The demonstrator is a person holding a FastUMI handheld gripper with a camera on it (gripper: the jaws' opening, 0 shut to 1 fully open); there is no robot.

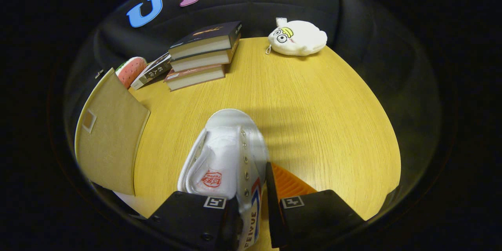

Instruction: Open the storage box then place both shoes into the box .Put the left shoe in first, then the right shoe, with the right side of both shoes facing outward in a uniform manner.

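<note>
The gripper (253,204) was clamped on the side wall of the white shoe (227,153), holding it toe-forward above the table (313,98), probably so it could be swung toward the box's open flap (110,133) just beside it.

The gripper (253,208) showed as two blocky housings with angled, faceted faces, one on each side of the jaws; each housing carried a small square fiducial marker, white with a dark pattern, near its inner upper corner; a round screw head sat low on the left housing; a ribbed pad lined the right jaw's outer side.
</note>
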